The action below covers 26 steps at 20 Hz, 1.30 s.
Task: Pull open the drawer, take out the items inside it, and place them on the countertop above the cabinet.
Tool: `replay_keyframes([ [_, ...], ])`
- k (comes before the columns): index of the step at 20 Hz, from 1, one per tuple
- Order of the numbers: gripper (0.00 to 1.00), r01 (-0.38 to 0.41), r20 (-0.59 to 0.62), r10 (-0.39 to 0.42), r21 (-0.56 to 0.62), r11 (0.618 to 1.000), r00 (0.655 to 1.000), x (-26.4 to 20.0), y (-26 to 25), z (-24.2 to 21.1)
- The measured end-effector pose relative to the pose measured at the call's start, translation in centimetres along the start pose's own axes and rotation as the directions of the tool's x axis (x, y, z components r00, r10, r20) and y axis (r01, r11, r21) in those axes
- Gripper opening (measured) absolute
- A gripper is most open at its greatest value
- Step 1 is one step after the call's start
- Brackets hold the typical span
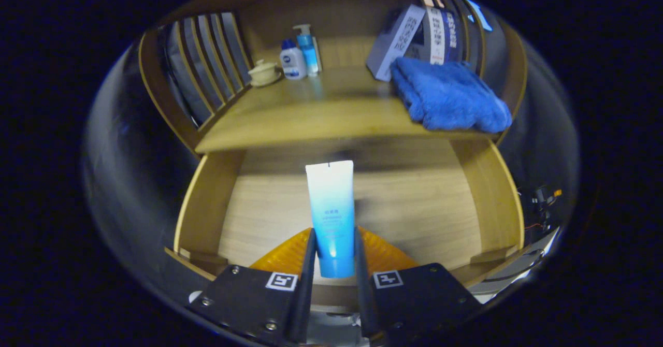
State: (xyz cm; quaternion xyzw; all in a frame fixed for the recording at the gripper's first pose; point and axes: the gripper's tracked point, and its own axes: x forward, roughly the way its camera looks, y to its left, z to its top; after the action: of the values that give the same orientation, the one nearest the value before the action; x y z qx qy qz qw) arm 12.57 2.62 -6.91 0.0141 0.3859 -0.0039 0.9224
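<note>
A white-to-blue tube (pixel 331 212) stands up between my fingers, cap end down, and my gripper (pixel 334 251) is shut on its lower part. The tube hangs over the pulled-open wooden drawer (pixel 207 207), whose pale floor shows bare around it. Beyond and above the drawer lies the wooden countertop (pixel 311 111) of the cabinet.
On the countertop a folded blue towel (pixel 448 96) lies at the right with a box (pixel 396 41) leaning behind it. Two bottles (pixel 299 56) and a small lidded cup (pixel 264 71) stand at the back left. Slatted wooden rails (pixel 207 64) fence the sides.
</note>
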Motion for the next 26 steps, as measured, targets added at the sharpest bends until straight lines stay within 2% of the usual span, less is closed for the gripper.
replay_keyframes([
  [5,0.39,0.020,0.127,-0.027,0.054,0.998,0.992,-0.9,-0.1,6.7],
  [9,0.39,-0.053,0.245,0.023,0.117,0.992,0.969,1.0,1.7,12.4],
  [11,0.39,-0.062,0.294,0.021,0.130,0.990,0.956,2.4,2.0,14.3],
  [14,0.39,-0.048,0.336,0.007,0.113,0.992,0.942,5.4,2.1,15.8],
  [17,0.39,0.012,0.346,-0.045,0.096,0.995,0.937,8.4,1.2,15.9],
  [26,0.39,0.019,0.325,-0.056,0.116,0.993,0.944,13.3,1.0,15.5],
])
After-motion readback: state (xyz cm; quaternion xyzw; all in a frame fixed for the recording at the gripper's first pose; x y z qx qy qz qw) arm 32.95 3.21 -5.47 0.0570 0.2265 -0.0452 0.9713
